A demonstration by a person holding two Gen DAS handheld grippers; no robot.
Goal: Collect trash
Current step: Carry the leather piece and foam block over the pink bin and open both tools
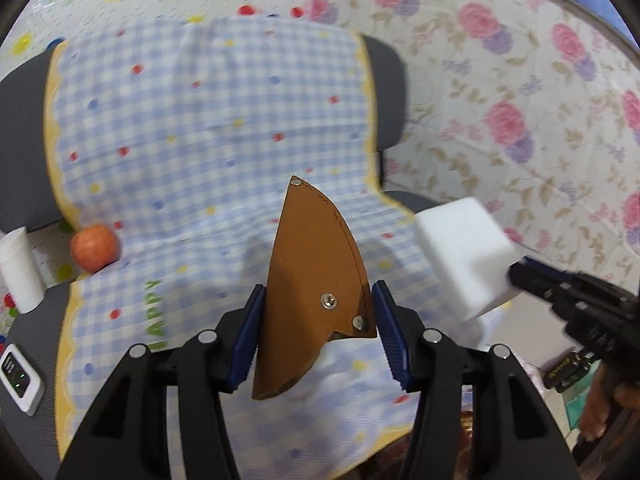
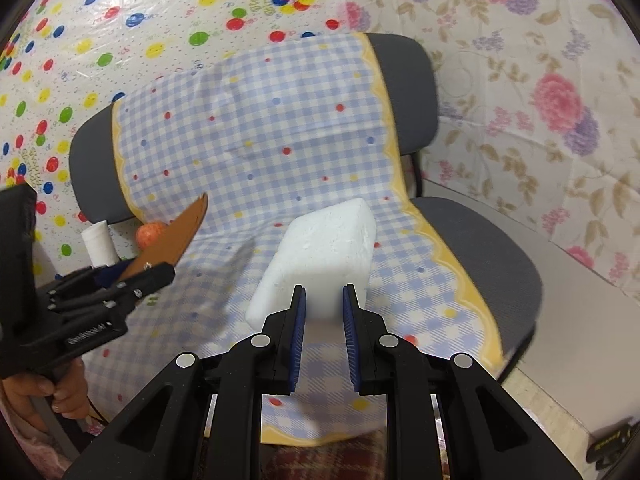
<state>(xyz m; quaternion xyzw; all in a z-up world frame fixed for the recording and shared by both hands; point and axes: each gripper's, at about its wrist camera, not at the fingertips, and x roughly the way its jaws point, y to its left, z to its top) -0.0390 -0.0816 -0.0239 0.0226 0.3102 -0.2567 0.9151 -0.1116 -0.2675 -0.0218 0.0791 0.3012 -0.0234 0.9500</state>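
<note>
My left gripper is shut on a brown leather sheath with metal rivets, held upright above the chair seat. It shows at the left of the right wrist view. My right gripper is shut on a white foam block, held above the seat. The block and the right gripper show at the right of the left wrist view.
A grey office chair is draped with a blue checked cloth. An orange-red apple, a white paper cup and a small white device sit at the seat's left. Patterned sheets hang behind.
</note>
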